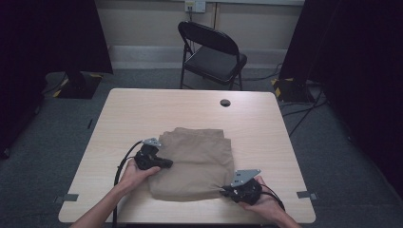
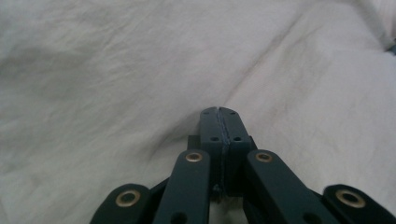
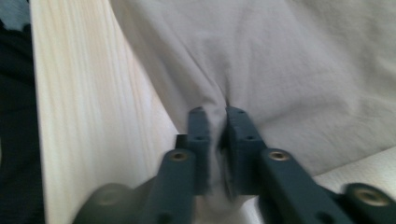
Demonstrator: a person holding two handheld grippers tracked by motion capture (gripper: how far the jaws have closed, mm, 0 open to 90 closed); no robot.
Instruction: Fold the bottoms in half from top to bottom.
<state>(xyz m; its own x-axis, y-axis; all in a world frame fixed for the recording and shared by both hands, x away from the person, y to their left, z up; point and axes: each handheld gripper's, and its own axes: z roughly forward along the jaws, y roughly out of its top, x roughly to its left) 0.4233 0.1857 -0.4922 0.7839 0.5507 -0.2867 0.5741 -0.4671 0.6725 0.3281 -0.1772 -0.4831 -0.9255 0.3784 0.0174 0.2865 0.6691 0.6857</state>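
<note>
A folded tan cloth (image 1: pixel 195 161) lies on the near half of the wooden table (image 1: pixel 157 109). My left gripper (image 1: pixel 167 164) rests on the cloth's left edge, pointing right. In the left gripper view its jaws (image 2: pixel 219 112) are pressed together with nothing seen between them, lying over the pale cloth (image 2: pixel 116 70). My right gripper (image 1: pixel 223 192) is at the cloth's near right corner. In the right gripper view it (image 3: pixel 217 114) is shut on a pinched fold of the cloth (image 3: pixel 303 60), beside bare table (image 3: pixel 79 116).
A black folding chair (image 1: pixel 214 52) stands beyond the table's far edge. A round cable hole (image 1: pixel 225 102) sits near the far middle of the table. Grey tape marks (image 1: pixel 70 197) (image 1: pixel 306 194) lie at the near corners. Dark curtains flank both sides.
</note>
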